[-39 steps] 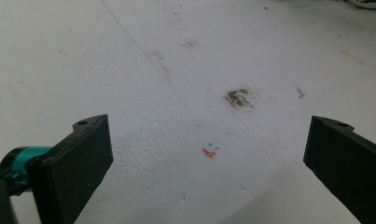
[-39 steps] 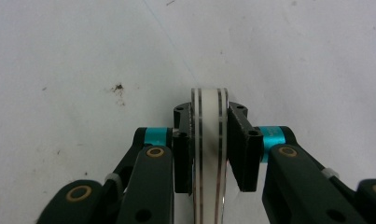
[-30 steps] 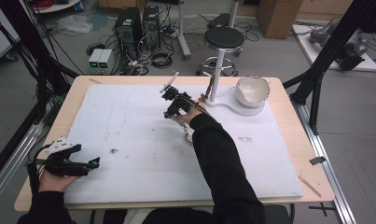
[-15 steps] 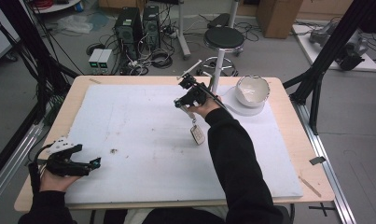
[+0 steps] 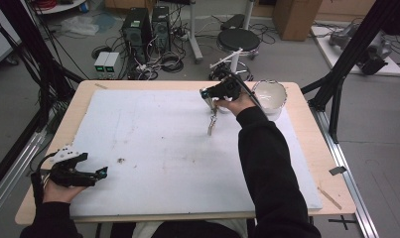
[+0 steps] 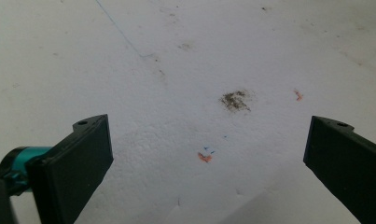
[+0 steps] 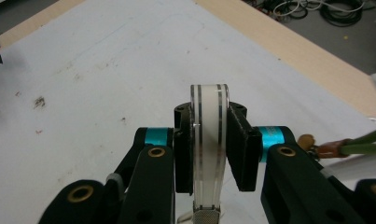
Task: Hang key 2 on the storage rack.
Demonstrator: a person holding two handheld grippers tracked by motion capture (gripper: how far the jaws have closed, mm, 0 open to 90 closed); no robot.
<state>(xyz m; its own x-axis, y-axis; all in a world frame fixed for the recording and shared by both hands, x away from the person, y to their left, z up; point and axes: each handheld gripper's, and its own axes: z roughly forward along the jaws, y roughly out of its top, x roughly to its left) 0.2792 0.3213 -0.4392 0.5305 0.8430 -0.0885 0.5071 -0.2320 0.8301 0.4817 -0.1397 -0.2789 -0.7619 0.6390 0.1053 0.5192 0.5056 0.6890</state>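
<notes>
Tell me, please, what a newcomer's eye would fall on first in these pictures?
Probably the right tongs, shut on a translucent white handle with dark stripes, held at the far side of the white mat beside a white bowl. Next, the left tongs at the near left corner, jaws wide apart over a dark smudge.

No words, numbers or brands can be read in any view. The white board point(image 6: 185, 56) bears only small orange and blue pen flecks and a brown smudge point(image 6: 235, 100), none forming letters.
</notes>
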